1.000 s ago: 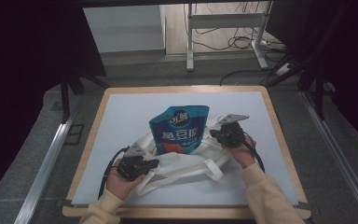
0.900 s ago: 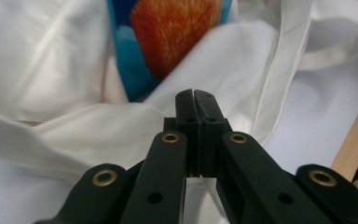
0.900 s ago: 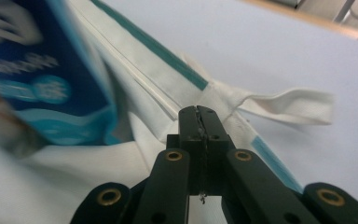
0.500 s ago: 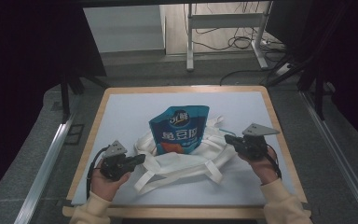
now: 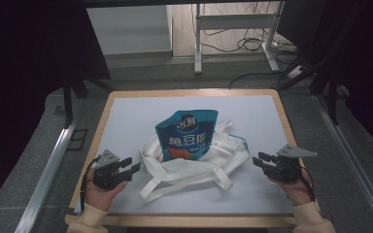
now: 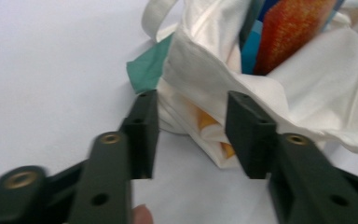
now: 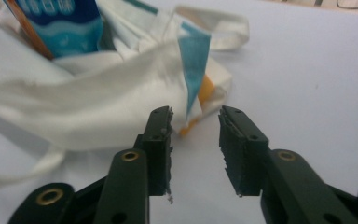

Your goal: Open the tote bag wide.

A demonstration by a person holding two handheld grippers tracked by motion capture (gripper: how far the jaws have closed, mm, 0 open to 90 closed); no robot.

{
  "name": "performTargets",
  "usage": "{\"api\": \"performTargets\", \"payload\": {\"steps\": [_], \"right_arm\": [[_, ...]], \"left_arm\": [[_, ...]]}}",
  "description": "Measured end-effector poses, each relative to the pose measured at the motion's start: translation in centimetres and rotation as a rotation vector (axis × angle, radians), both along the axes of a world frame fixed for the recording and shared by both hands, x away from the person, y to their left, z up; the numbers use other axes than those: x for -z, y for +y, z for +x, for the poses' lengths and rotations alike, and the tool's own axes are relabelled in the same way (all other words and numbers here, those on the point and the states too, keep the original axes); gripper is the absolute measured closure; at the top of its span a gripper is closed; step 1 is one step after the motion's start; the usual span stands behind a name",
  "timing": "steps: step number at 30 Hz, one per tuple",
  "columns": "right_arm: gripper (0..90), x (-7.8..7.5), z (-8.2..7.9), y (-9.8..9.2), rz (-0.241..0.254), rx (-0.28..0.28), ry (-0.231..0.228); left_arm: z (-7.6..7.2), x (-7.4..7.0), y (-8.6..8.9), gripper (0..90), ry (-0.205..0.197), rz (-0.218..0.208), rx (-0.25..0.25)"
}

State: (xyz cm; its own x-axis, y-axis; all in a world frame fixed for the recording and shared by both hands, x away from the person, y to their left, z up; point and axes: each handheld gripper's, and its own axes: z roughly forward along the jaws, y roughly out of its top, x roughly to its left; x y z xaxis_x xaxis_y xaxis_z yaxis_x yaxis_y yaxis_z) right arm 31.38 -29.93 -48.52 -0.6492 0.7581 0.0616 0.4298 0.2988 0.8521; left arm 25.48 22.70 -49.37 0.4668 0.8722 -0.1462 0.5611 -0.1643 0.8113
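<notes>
So we've got the floppy white tote bag (image 5: 194,160) mid-counter, blue snack pouch (image 5: 187,133) poking out. Left gripper (image 5: 128,166) and right gripper (image 5: 262,161) just opened, jaws empty. Soft, light cloth; we'd pinch the rim or straps.

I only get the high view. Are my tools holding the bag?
Observer: No. In the left gripper view, the left tool has just been opening its jaws. Nothing is clamped between them, and the bag has a corner just ahead of their tips.
Operator: And the other one?
Observer: The right tool has just been opening too, with nothing between its jaws. It points at a bag corner with a teal stripe.
Operator: Is anything hiding in the folds?
Observer: Yes, an orange patch peeks out just under that stripe.
</notes>
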Motion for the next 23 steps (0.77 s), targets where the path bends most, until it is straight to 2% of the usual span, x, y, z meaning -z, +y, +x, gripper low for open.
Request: {"api": "performTargets", "payload": {"steps": [3,6,8,12,23], "right_arm": [[57.3,1.0,-0.1,-0.2,-0.02,0.01,0.014],[54.2,1.7,0.1,-0.2,-0.03,0.022,0.032],[52.5,1.8,0.1,0.0,-0.036,0.023,0.033],[50.0,1.9,0.1,0.1,-0.05,0.026,0.024],[47.0,1.8,0.0,0.5,-0.048,0.013,0.003]], "left_arm": [[0.3,0.5,0.2,47.3,0.018,0.009,-0.017],[0.6,1.1,0.5,45.2,0.054,-0.005,-0.034],[0.8,1.2,0.7,44.5,0.063,-0.007,-0.04],[0.8,1.3,0.8,43.4,0.063,-0.009,-0.043],[0.9,1.3,0.7,40.2,0.06,-0.003,-0.047]]}}
